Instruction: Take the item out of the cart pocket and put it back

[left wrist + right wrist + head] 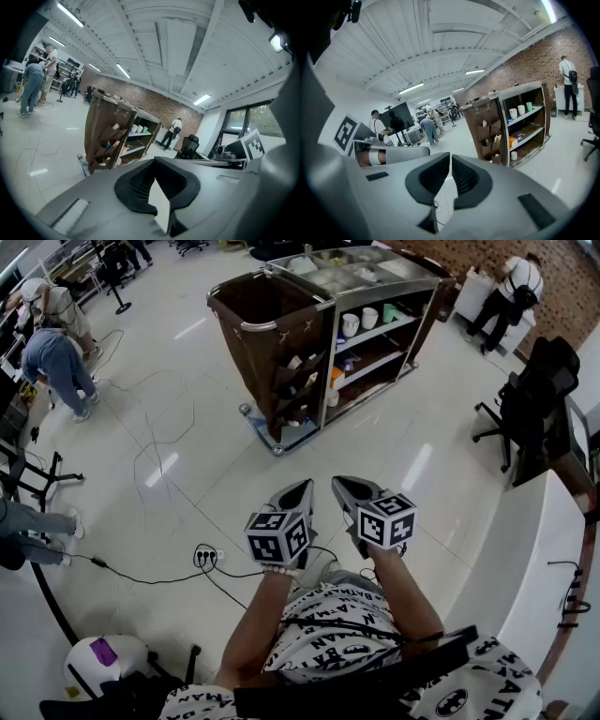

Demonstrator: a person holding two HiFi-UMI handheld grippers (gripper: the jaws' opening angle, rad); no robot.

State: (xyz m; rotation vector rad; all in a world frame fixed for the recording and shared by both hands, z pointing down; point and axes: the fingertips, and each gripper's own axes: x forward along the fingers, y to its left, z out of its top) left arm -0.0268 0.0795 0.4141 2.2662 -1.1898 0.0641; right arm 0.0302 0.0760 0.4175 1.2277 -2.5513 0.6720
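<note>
Reach was what I lacked: the cart point(251, 338) stood well apart from me across open floor point(187, 437). I judged the step in hand to be the approach, with nothing taken out yet. My left gripper point(302, 487) and right gripper point(341, 484) hung side by side on the near side of the cart, tipped a little downward, both sets of jaws clenched on nothing.

The item point(293, 363) sat in one of the pockets point(300, 382) on the cart's brown side panel. Several pockets held things, and I could not tell which one was meant.

To do it well, I thought I should walk up square to that panel and spread one pair of jaws before arriving. I would then enter the pocket from above so the jaws slid alongside the item instead of catching the pocket's lip.

Straight toward the cart the floor lay free. A power strip point(205, 557) and its cable point(141, 576) trailed by my feet, away from the cart's shelves point(375, 334). A chair point(530, 395) and a white table point(530, 559) stood off the cart's shelf side, narrowing the room there.
</note>
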